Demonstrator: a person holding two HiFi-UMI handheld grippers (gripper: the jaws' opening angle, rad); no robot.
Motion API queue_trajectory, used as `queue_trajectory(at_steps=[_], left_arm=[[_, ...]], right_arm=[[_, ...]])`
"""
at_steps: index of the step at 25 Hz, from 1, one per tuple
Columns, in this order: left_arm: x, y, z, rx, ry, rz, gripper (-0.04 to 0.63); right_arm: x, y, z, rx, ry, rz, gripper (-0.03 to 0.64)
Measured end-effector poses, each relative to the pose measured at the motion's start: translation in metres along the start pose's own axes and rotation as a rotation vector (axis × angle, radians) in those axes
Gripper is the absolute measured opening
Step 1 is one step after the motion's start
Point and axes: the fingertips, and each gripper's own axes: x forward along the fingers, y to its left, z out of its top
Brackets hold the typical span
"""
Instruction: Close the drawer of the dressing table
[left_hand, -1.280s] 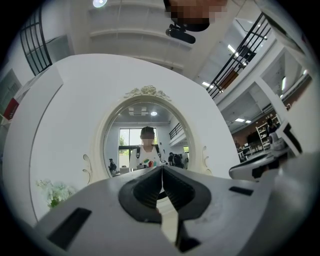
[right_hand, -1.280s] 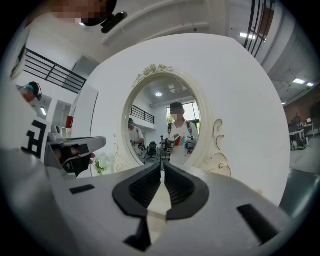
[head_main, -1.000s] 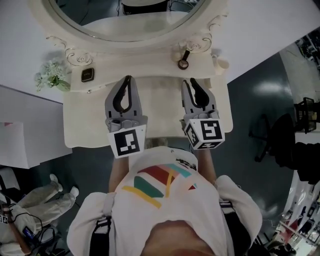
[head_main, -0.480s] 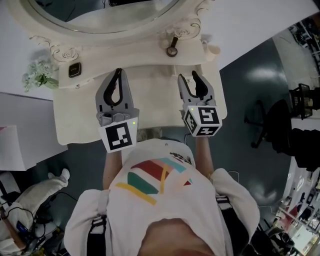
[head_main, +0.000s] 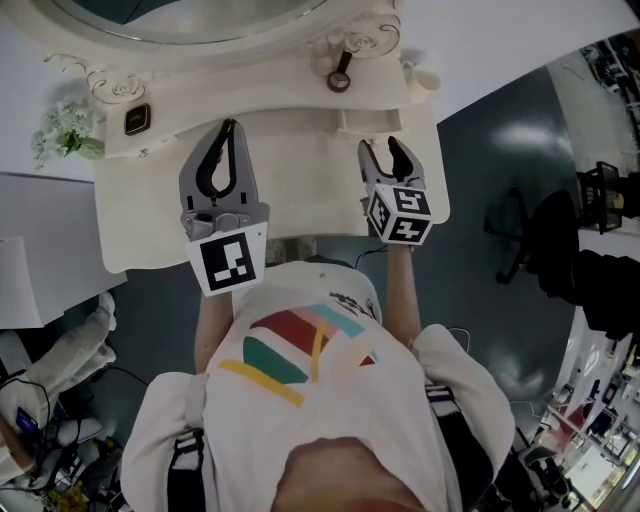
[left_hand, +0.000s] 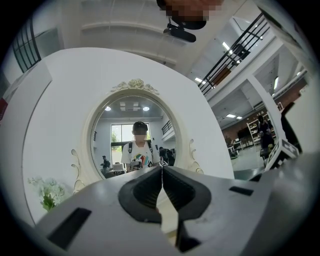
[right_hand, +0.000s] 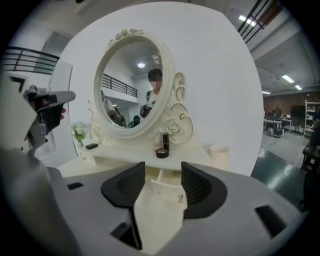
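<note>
Soft, even light leaves the dressing table worktop (head_main: 300, 195) pale and nearly shadowless in the dim head view — a bright patch glares on the dark floor (head_main: 525, 140). Both gripper views bow toward black corners, and ceiling strip lights (right_hand: 289, 78) burn bright.

On the dressing table (head_main: 150, 225), flowers (head_main: 62, 140) stand left, cup (head_main: 425, 80) right, drawer (head_main: 370, 122) between.

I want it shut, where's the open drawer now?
Head view: the drawer juts from the right half of the dressing table, between the compact and the right gripper, whose empty jaws have just been opening.
</note>
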Motion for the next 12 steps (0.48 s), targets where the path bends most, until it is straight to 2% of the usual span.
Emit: queue_trajectory(at_steps=[7,12], left_arm=[[0.000,0.005,-0.005,0.029,0.016,0.021,0.008],[-0.001,0.010,-0.011,0.040,0.032,0.040,0.008]], right_arm=[[0.021,-0.020,-0.038,-0.044,0.102,-0.051,0.189],[0.036,-0.025,-0.063,-0.053,0.171,-0.054,0.189]])
